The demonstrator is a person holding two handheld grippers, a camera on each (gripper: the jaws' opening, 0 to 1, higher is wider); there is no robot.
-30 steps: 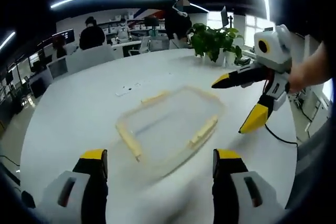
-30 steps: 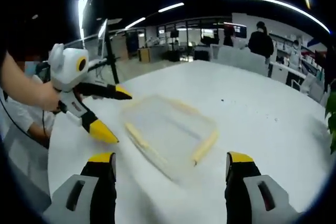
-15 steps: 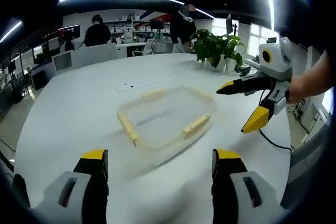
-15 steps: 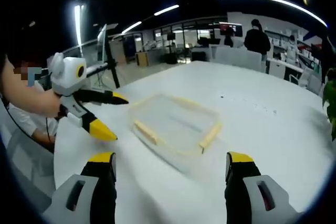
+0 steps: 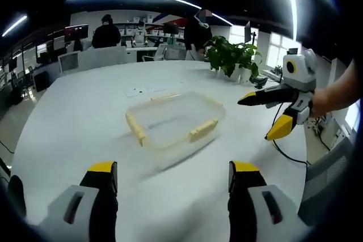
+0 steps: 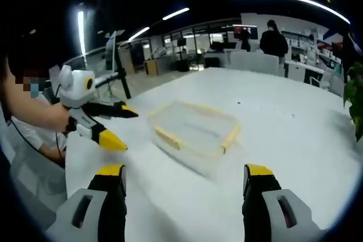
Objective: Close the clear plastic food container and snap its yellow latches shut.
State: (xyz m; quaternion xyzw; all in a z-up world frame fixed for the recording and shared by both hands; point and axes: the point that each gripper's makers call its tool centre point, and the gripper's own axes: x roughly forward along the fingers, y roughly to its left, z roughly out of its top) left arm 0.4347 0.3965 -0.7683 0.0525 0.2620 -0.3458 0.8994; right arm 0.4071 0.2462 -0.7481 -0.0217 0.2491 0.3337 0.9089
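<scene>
Item: clear container [image 5: 173,120], yellow latches [image 6: 169,137], on white desk [image 5: 74,117]. It lies ahead between my left gripper [image 6: 108,124] and right gripper [image 5: 271,114], long axis crosswise; both fingers spread, empty, neither clearly nearer.

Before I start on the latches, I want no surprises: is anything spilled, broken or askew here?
Nothing stands out. The clear container sits flat on the white table, lid on, yellow latches intact, nothing spilled.
</scene>
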